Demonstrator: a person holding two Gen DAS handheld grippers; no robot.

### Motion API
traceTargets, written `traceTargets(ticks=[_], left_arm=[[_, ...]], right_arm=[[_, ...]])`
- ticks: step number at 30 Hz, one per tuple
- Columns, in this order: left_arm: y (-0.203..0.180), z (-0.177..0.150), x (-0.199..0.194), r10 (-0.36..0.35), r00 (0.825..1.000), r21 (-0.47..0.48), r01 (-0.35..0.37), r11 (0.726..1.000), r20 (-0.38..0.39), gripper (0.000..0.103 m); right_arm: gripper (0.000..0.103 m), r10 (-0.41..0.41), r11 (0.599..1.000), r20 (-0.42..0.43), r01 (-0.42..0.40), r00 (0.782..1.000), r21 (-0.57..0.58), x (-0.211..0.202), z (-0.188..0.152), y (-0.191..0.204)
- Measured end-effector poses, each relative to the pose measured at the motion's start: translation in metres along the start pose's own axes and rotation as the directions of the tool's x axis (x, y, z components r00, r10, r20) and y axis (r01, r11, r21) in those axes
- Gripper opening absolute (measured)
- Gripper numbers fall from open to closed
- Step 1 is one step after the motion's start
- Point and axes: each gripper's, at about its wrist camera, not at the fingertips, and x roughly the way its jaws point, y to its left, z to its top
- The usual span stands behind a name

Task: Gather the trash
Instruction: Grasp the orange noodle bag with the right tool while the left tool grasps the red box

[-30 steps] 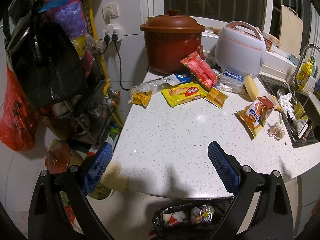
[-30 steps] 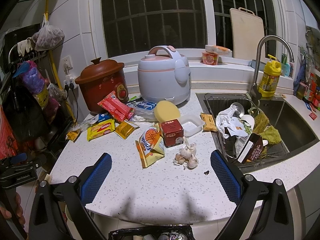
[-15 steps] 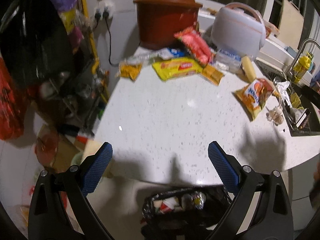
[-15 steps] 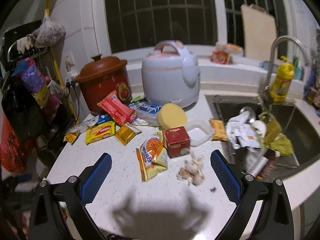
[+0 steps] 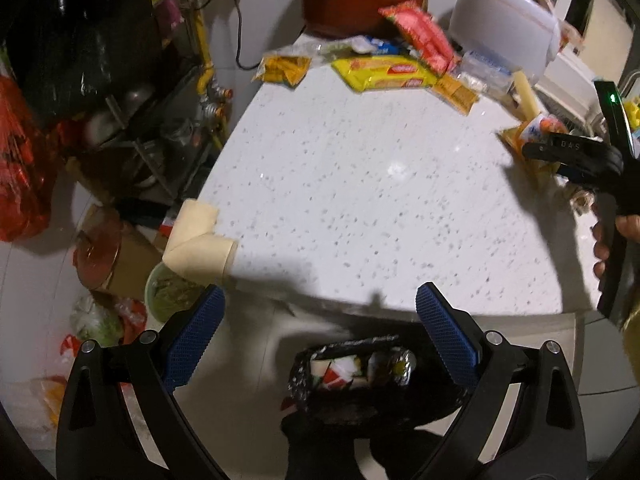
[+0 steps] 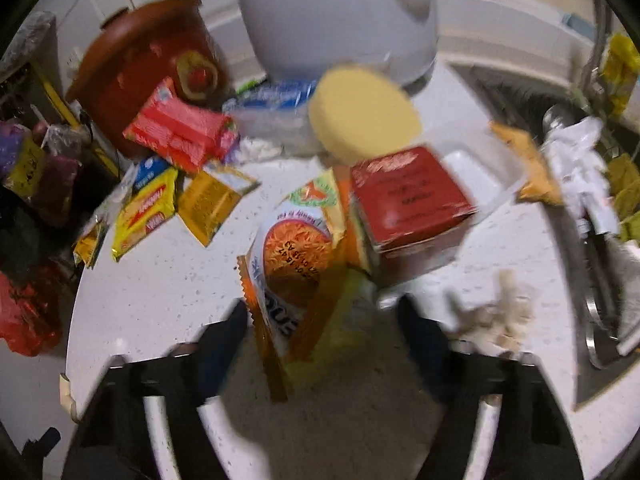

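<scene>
An orange instant-noodle packet point(image 6: 296, 248) lies on the white speckled counter point(image 6: 160, 288), leaning on a red box point(image 6: 408, 196). My right gripper point(image 6: 322, 330) is low over it. The jaws are closing with the packet's near end between them; the blur hides whether the pads press on it. In the left wrist view that packet point(image 5: 536, 128) shows at the far right, partly behind the right gripper's body. My left gripper point(image 5: 319, 296) stands open and empty by the counter's front edge, above a black trash bag point(image 5: 352, 372) that holds several wrappers.
More wrappers lie at the back: a yellow packet point(image 6: 144, 216), a gold sachet point(image 6: 208, 200) and a red pack point(image 6: 176, 132). Behind them stand a brown clay pot point(image 6: 140, 60), a white rice cooker point(image 6: 336, 12) and a yellow sponge point(image 6: 360, 116). Garlic point(image 6: 496, 316) lies right; the sink point(image 6: 600, 240) beyond.
My right gripper has dropped forward onto the orange packet and its jaws have narrowed. The left gripper has tilted down toward the trash bag. The right gripper has come into the left wrist view.
</scene>
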Motion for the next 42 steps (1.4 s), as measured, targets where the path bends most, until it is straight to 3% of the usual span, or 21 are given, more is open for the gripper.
traceTargets(ticks=[2, 6, 9, 12, 15, 19, 21, 26, 31, 32, 33, 35, 42], left_arm=[[0.001, 0.0, 0.001, -0.026, 1.0, -0.016, 0.026, 1.0, 0.0, 0.094], [-0.002, 0.005, -0.005, -0.095, 0.994, -0.035, 0.097, 0.995, 0.057, 0.094], [-0.021, 0.018, 0.007, -0.158, 0.987, 0.034, 0.158, 0.987, -0.007, 0.094], [-0.049, 0.031, 0.014, -0.195, 0.981, 0.101, 0.194, 0.976, 0.005, 0.094], [-0.089, 0.054, 0.022, -0.258, 0.966, 0.155, 0.252, 0.955, 0.019, 0.094], [-0.163, 0.093, 0.033, -0.342, 0.939, 0.23, 0.328, 0.916, 0.023, 0.094], [-0.204, 0.113, 0.043, -0.344, 0.939, 0.25, 0.327, 0.911, 0.025, 0.094], [-0.269, 0.145, 0.069, -0.325, 0.946, 0.223, 0.321, 0.921, -0.019, 0.094], [-0.296, 0.155, 0.092, -0.246, 0.968, 0.193, 0.249, 0.949, -0.041, 0.094], [-0.294, 0.155, 0.095, -0.237, 0.971, 0.183, 0.241, 0.953, -0.042, 0.09], [-0.293, 0.157, 0.099, -0.23, 0.972, 0.169, 0.234, 0.957, -0.045, 0.08], [-0.288, 0.156, 0.103, -0.275, 0.959, 0.14, 0.282, 0.949, -0.062, 0.059], [-0.258, 0.151, 0.083, -0.324, 0.946, 0.156, 0.319, 0.935, 0.004, 0.051]], right_arm=[[0.043, 0.012, 1.0, -0.01, -0.013, 1.0, -0.024, 0.001, 0.002, 0.004], [0.039, 0.107, 0.994, 0.019, -0.107, 0.994, -0.036, -0.023, -0.005, 0.01], [0.039, 0.182, 0.982, 0.06, -0.178, 0.982, -0.066, -0.057, -0.01, 0.013], [0.039, 0.246, 0.969, 0.14, -0.239, 0.959, -0.066, -0.112, -0.019, 0.002], [0.039, 0.233, 0.972, 0.241, -0.23, 0.942, -0.04, -0.165, -0.027, -0.033], [0.039, 0.152, 0.985, 0.303, -0.169, 0.941, 0.033, -0.202, -0.041, -0.082], [0.039, 0.102, 0.989, 0.318, -0.13, 0.943, 0.067, -0.212, -0.054, -0.101], [0.039, 0.081, 0.979, 0.308, -0.134, 0.948, 0.153, -0.212, -0.084, -0.134], [0.039, 0.109, 0.973, 0.272, -0.158, 0.956, 0.167, -0.202, -0.099, -0.147], [0.039, 0.113, 0.973, 0.269, -0.161, 0.957, 0.164, -0.202, -0.101, -0.149], [0.039, 0.117, 0.973, 0.265, -0.164, 0.957, 0.162, -0.201, -0.101, -0.149], [0.039, 0.138, 0.971, 0.261, -0.183, 0.956, 0.156, -0.198, -0.102, -0.152], [0.039, 0.172, 0.972, 0.251, -0.206, 0.953, 0.116, -0.193, -0.097, -0.146]])
